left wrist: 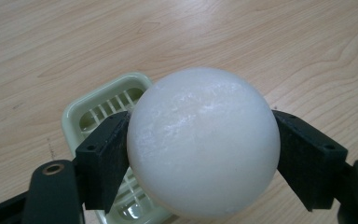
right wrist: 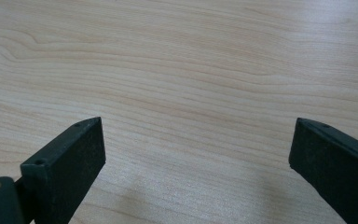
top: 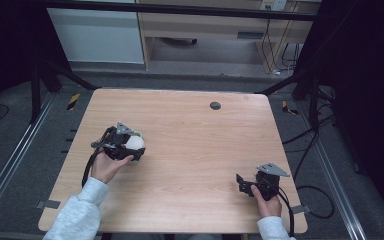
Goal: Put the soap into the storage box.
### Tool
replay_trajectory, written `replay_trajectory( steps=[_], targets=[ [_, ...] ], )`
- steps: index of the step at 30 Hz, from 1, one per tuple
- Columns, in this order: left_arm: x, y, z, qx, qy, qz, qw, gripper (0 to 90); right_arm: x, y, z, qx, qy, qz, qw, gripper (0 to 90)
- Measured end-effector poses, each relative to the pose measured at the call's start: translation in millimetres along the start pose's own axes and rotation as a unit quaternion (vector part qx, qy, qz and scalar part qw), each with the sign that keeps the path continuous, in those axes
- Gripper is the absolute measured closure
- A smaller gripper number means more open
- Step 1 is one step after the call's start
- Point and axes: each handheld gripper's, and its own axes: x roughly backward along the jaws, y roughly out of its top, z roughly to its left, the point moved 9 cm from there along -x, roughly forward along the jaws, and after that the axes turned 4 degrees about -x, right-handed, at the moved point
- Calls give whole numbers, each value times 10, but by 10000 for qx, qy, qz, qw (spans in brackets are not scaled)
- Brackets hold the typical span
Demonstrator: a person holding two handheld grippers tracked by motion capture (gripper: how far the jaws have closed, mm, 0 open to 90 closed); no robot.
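Over on the left side of the pale wooden worktop point(top: 190, 145), the left gripper point(top: 130, 145) has its black jaws clamped on a smooth white ball point(left wrist: 203, 142), one pad pressed against each side of it. The ball sits between the jaws just above a small pale green plastic basket with a slatted bottom point(left wrist: 100, 116), which rests on the worktop under and behind it. From overhead, the ball point(top: 134, 142) shows as a white spot at the front of that gripper, with the person's left hand point(top: 107, 167) wrapped around the grip. Near the right front corner, the right gripper point(top: 245, 184) rests low over bare wood, well apart from the ball, its jaws spread wide with nothing between them.
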Motion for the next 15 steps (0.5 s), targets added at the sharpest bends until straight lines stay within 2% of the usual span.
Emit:
replay_trajectory(
  steps=[4,15],
  targets=[
    [-32,-1,83,80,79,26,9999,235,0,0,-1,1,-2,-1,10000,39],
    [-96,-55,218,161,125,91,9998,235,0,-1,-3,1,-7,2,10000,40]
  ],
)
